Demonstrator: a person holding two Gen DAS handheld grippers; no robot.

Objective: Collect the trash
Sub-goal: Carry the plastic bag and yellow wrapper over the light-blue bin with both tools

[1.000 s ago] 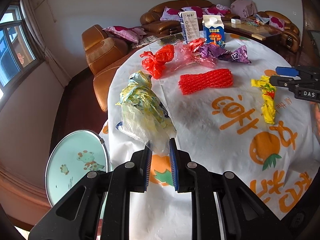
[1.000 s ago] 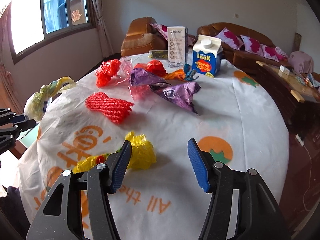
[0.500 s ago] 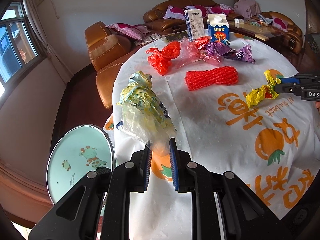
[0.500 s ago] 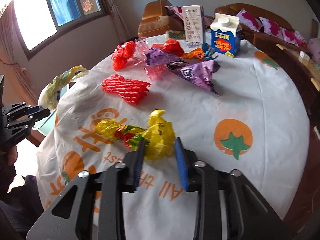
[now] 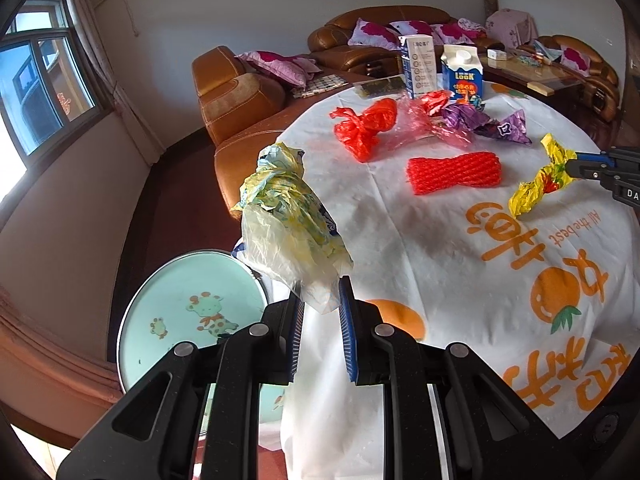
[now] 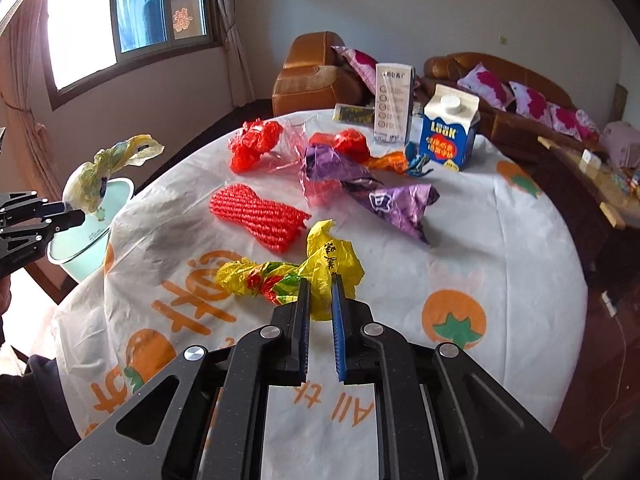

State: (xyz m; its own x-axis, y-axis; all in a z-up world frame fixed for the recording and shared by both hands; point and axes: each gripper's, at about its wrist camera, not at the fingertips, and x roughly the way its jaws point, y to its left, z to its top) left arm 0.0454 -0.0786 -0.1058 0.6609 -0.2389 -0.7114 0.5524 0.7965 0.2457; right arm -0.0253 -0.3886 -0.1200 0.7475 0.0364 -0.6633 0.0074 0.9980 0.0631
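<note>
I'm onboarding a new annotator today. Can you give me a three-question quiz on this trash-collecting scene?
1. True or false: the right gripper is shut on the yellow plastic bag.
2. What does the left gripper hold? A) red foam net B) pale yellow-green plastic bag C) purple wrapper
3. Fill in: the blue milk carton stands ____ on the table.

Key: 1 true; 2 B, the pale yellow-green plastic bag; 3 upright.

Each tool [image 5: 319, 312] is matte black, blue ribbed pads [image 5: 345, 320], silver screws
</note>
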